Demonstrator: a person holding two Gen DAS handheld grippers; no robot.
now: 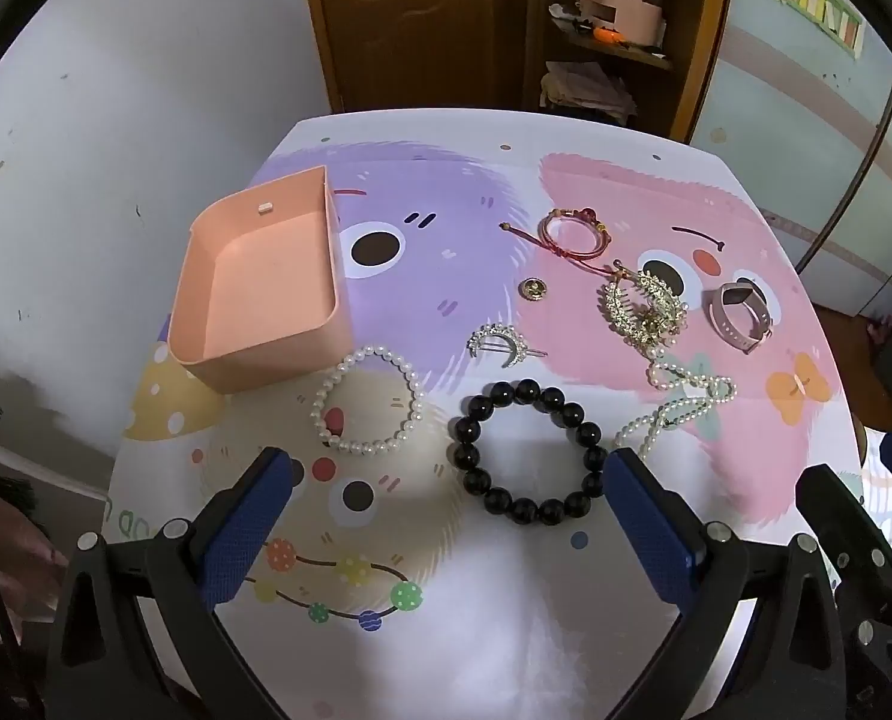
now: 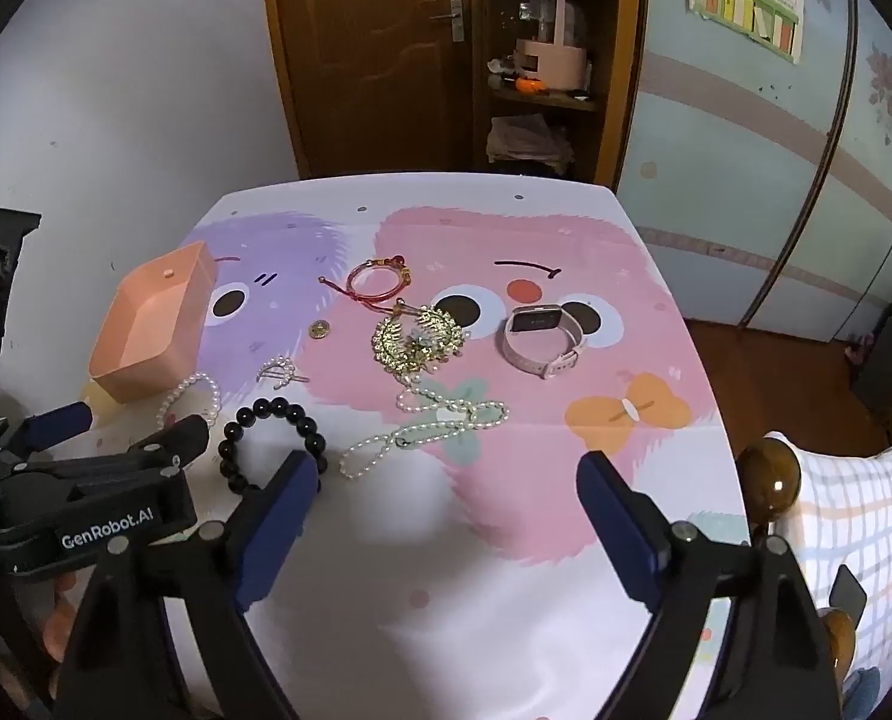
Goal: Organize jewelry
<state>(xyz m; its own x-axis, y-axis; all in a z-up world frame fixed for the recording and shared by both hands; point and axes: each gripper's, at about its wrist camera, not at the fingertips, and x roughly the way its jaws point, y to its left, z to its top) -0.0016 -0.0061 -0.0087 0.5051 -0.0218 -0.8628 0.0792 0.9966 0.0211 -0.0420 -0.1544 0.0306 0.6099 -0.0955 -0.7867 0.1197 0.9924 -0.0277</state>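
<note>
While both tools hang above the near edge of the table (image 1: 565, 138), no piece of jewelry has yet reached the pink tray (image 1: 254, 294), which serves here as the landmark. The left gripper (image 1: 446, 480) is spread wide and empty, its jaws flanking the black bead bracelet (image 1: 526, 450), which lies flat just to the right of the tray's near corner. The right gripper (image 2: 446, 480) is likewise released, holding nothing. The pearl bracelet (image 1: 368, 399) lies directly in front of the tray; the moon hairpin (image 1: 502, 345) sits just right of it; the pearl necklace (image 1: 679, 402), gold leaf clip (image 1: 640, 303), red cord bracelet (image 1: 571, 231), gold coin charm (image 1: 532, 289) and pink watch (image 1: 739, 318) lie farther right, well apart from the tray. The black bracelet is probably elastic-strung, moderately heavy and smooth (round beads tend to roll out of a pinch), so a grip across one side of the loop, between two beads, seems best. The pearl strands are limp and would drape.
</note>
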